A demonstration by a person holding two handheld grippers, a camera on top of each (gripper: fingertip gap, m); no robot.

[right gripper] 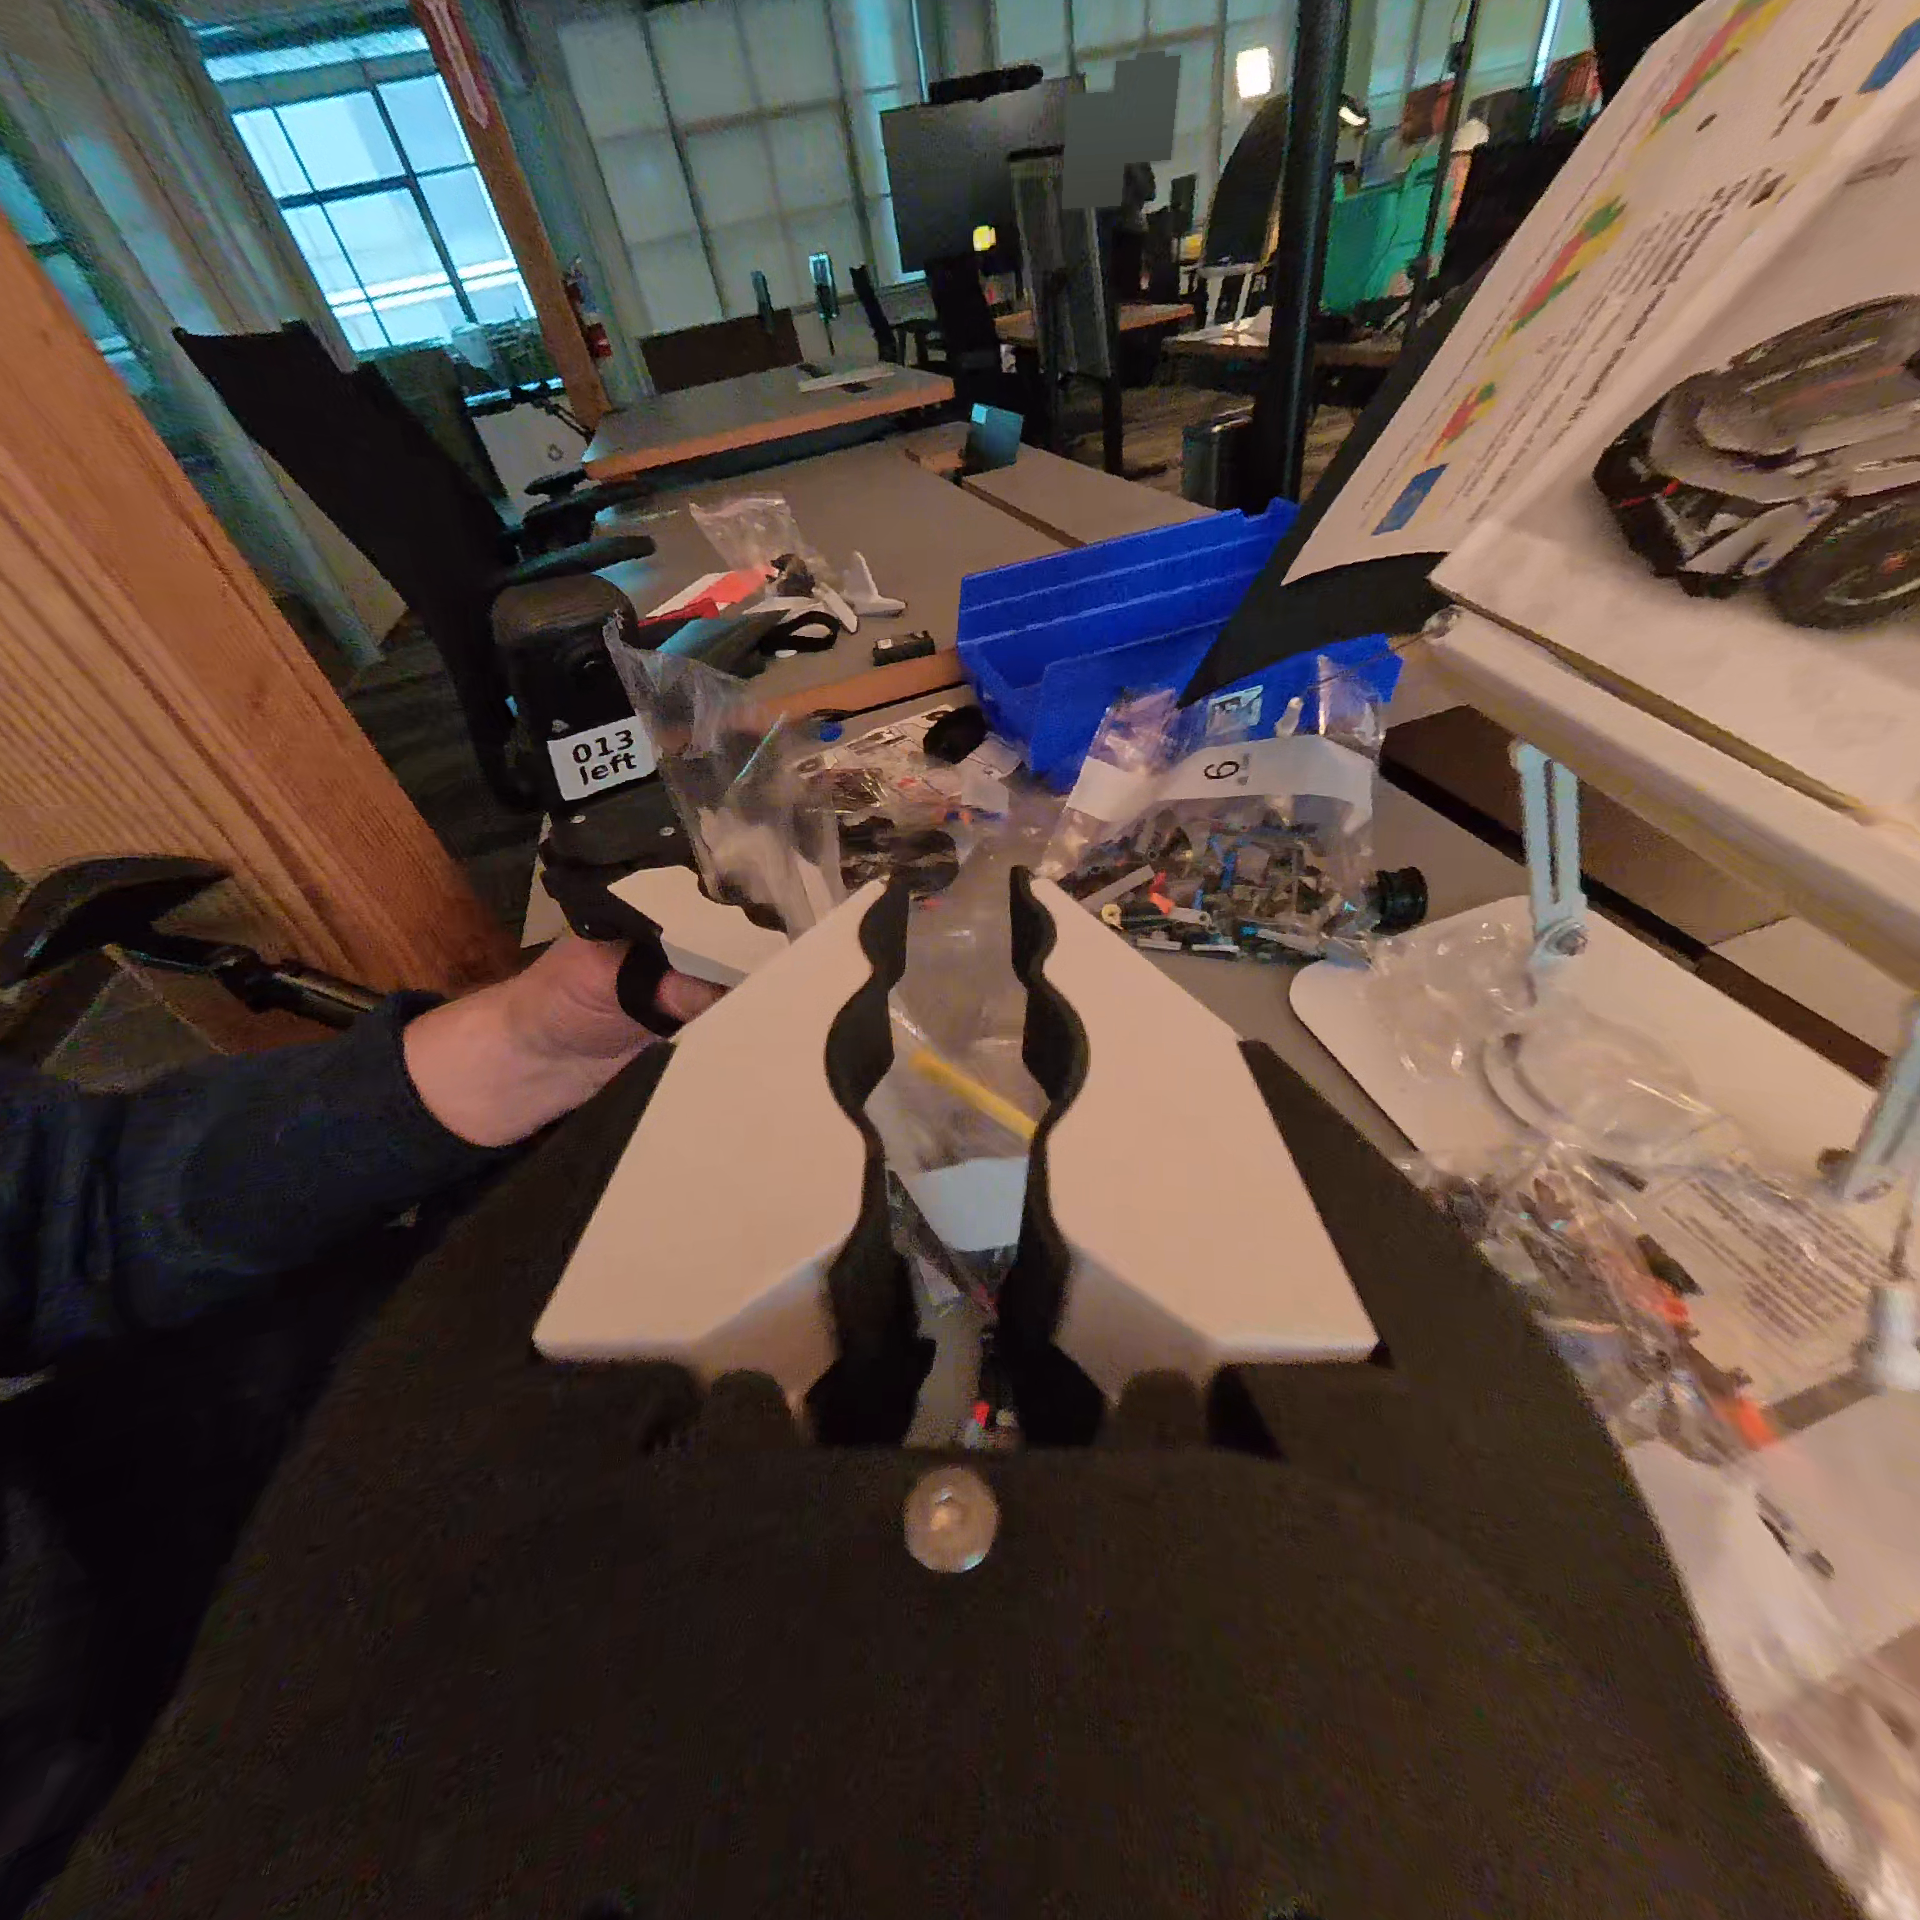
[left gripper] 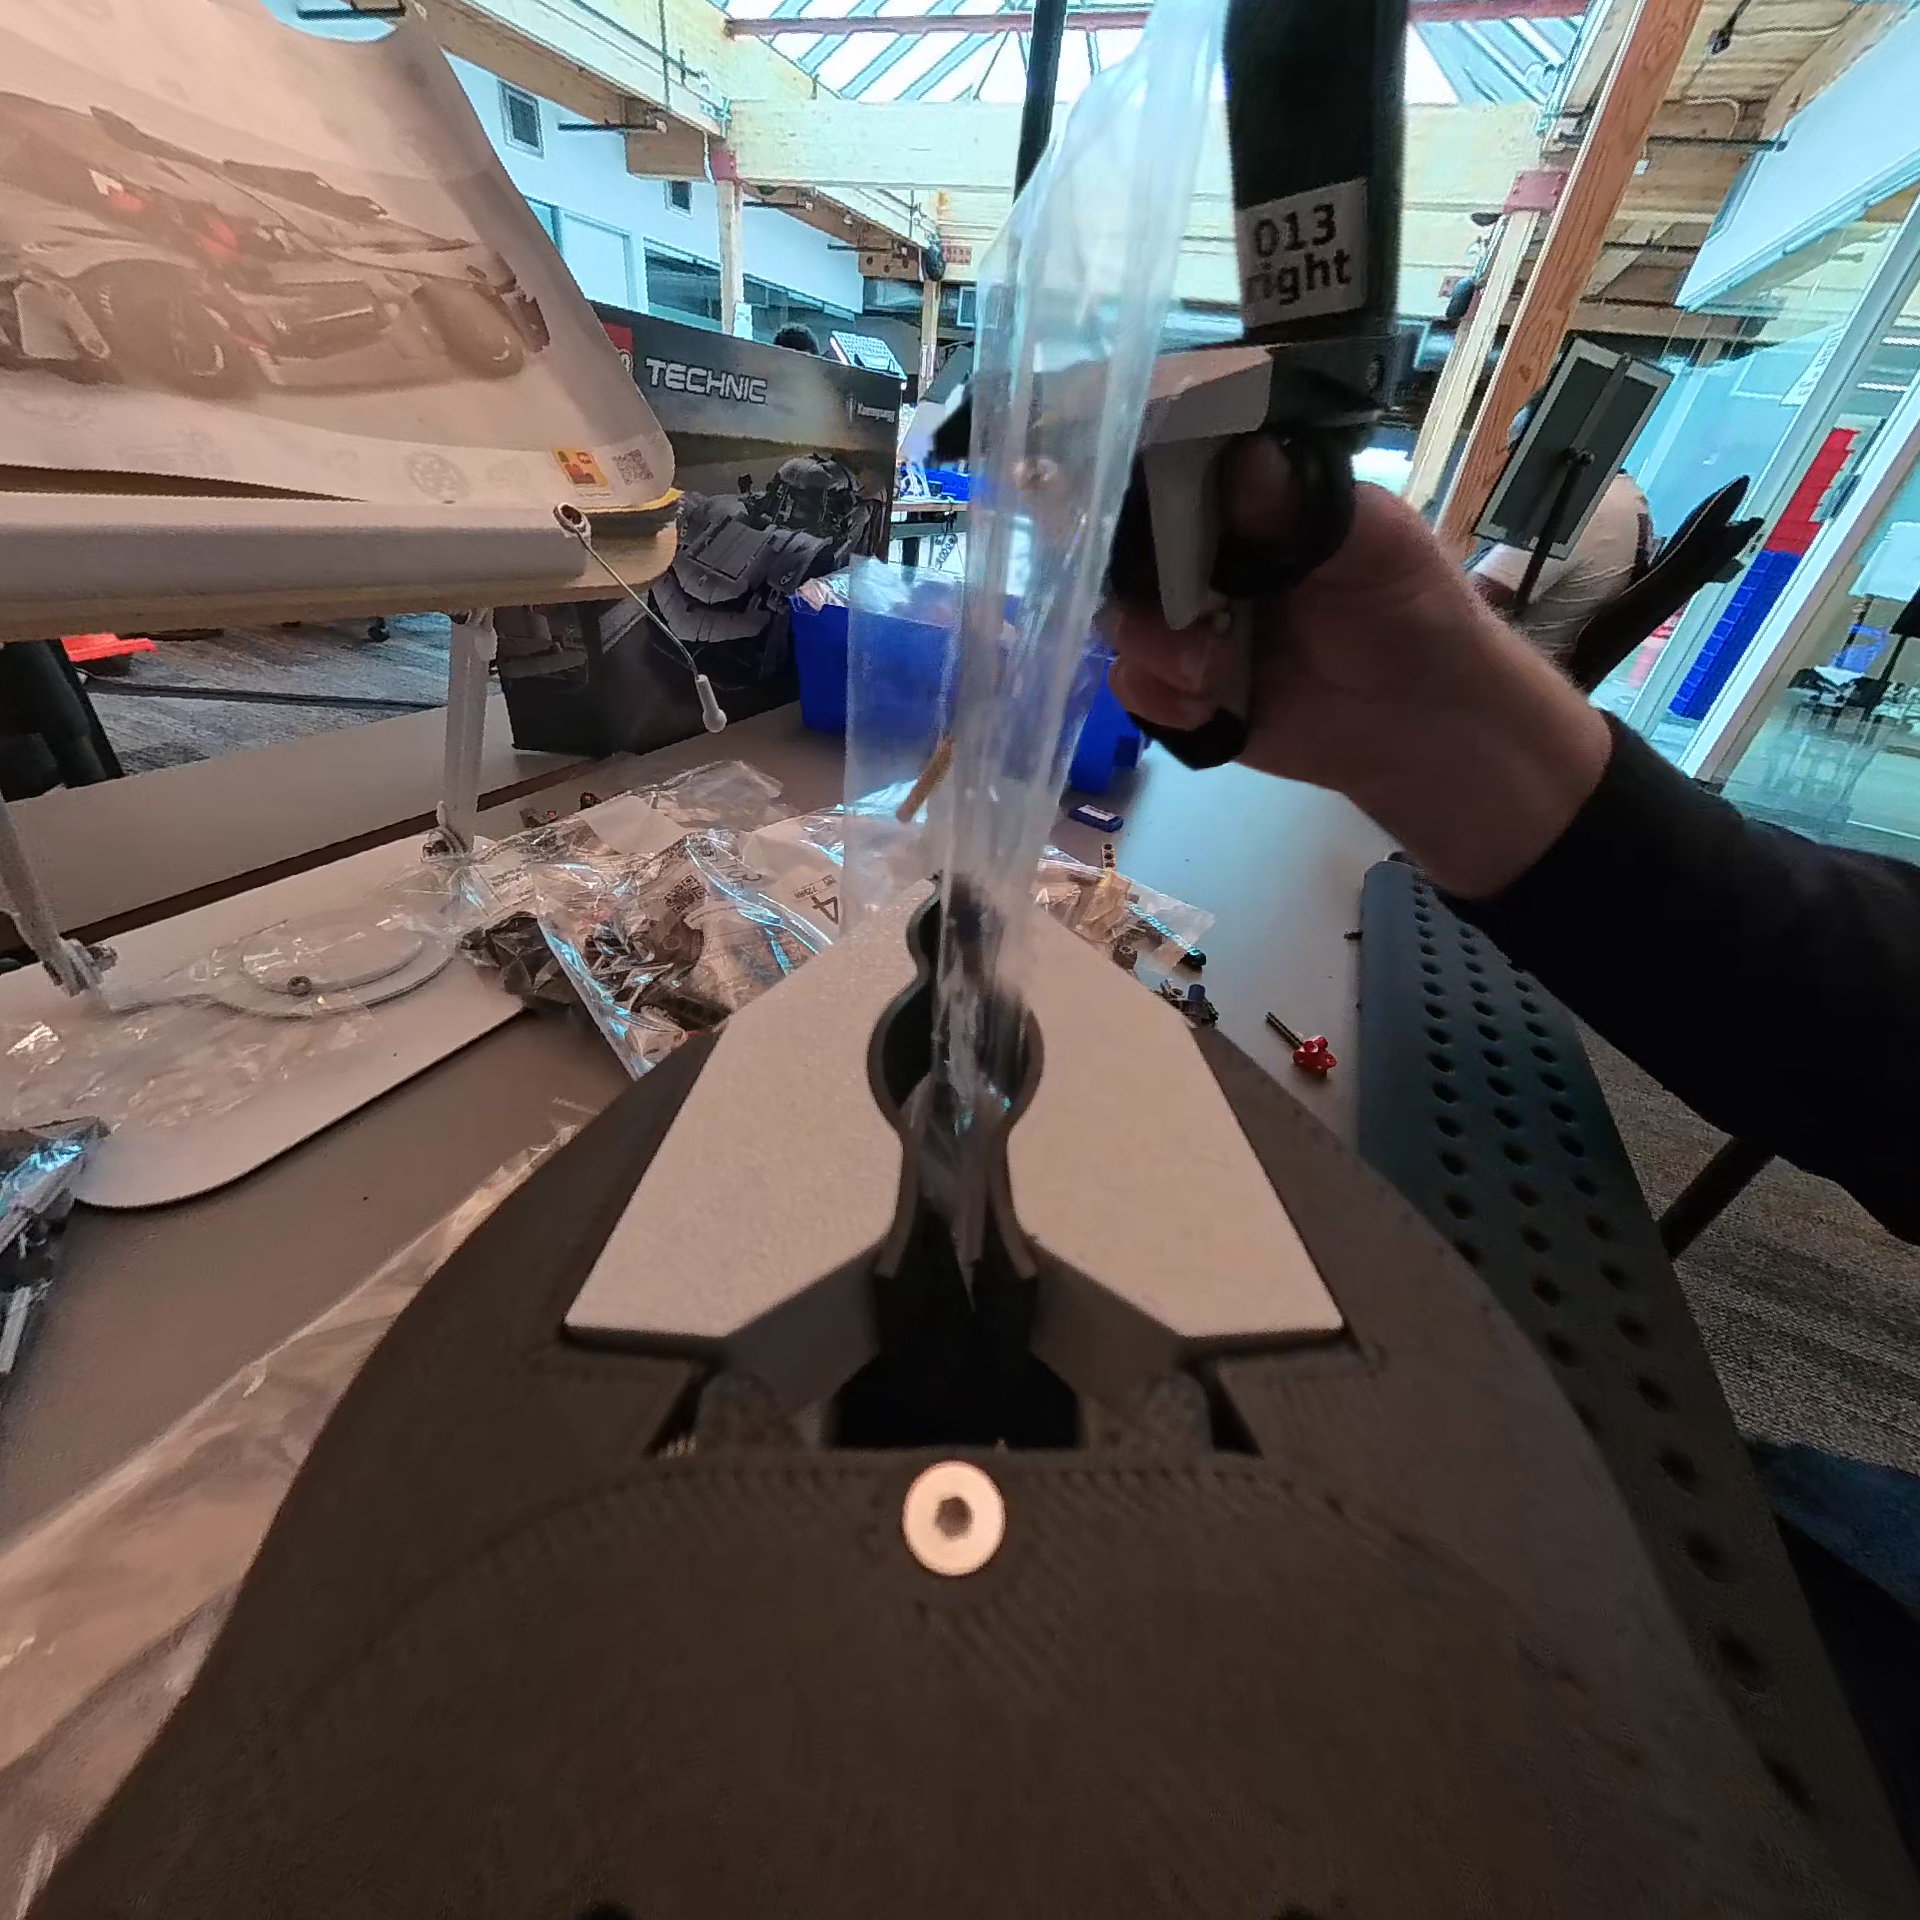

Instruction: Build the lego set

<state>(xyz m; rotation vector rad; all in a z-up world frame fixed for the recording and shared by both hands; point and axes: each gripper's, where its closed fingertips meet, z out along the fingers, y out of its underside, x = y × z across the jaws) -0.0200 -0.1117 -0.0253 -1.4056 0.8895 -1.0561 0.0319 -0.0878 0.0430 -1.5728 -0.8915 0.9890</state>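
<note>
My left gripper point(left gripper: 977, 914) is shut on the lower end of a clear plastic bag point(left gripper: 1039, 520), which rises steeply from its jaws. A tan pin point(left gripper: 923, 792) and dark pieces sit inside the bag. My right gripper point(right gripper: 956, 894) has its jaws a little apart, with clear plastic and a yellow pin point(right gripper: 971, 1096) showing in the gap. In the left wrist view the right gripper point(left gripper: 956, 416) is up high, with its tips behind the bag. In the right wrist view the left gripper point(right gripper: 727, 914) holds the bag point(right gripper: 717, 758) at the left.
Several sealed bags of pieces point(left gripper: 665, 914) point(right gripper: 1226, 852) lie on the grey table point(left gripper: 1247, 862). An instruction booklet point(left gripper: 260, 291) rests on a white stand point(right gripper: 1548, 873). A blue bin point(right gripper: 1122, 634), the set's box point(left gripper: 748, 499), a perforated chair point(left gripper: 1475, 1091) and a wooden post point(right gripper: 156, 675) stand close by.
</note>
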